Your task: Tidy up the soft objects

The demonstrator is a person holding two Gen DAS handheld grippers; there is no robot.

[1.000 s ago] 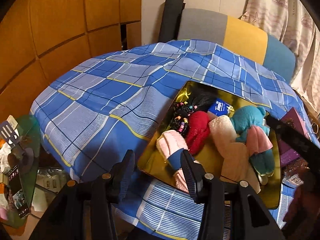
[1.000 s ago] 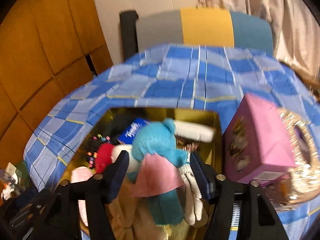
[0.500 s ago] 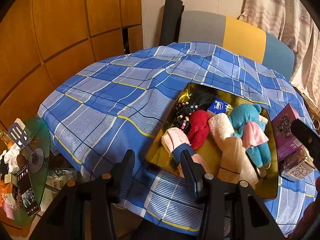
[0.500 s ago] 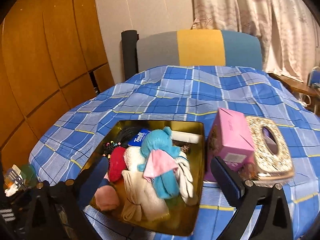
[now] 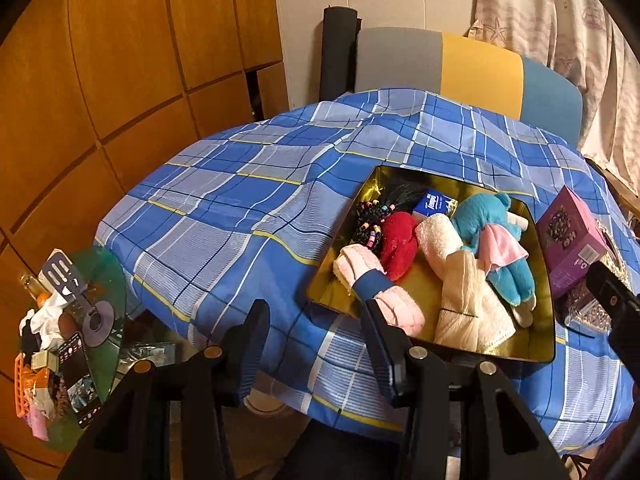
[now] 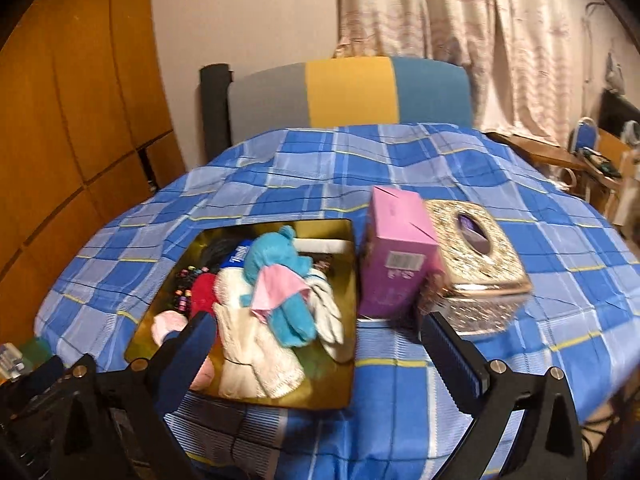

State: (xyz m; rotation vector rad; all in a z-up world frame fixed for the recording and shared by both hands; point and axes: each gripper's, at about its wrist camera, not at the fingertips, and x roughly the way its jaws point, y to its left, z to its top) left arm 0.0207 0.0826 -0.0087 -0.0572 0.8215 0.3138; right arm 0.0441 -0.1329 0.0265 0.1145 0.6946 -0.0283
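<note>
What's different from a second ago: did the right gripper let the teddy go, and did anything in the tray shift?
Yes. The right gripper, closed around the blue teddy a second ago, has opened wide and pulled back; the teddy now lies in the gold tray, nothing between the fingers. The left gripper has also backed away, empty, its gap unchanged. The other soft items, purple box and glittery tissue box haven't moved.

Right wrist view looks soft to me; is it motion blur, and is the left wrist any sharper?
Right wrist view: smeared throughout, worst on the glittery tissue box and pink carton. Left wrist view: sharp, with the Tempo tissue pack readable in the gold tray. Both: fisheye bending, warm dim light.
</note>
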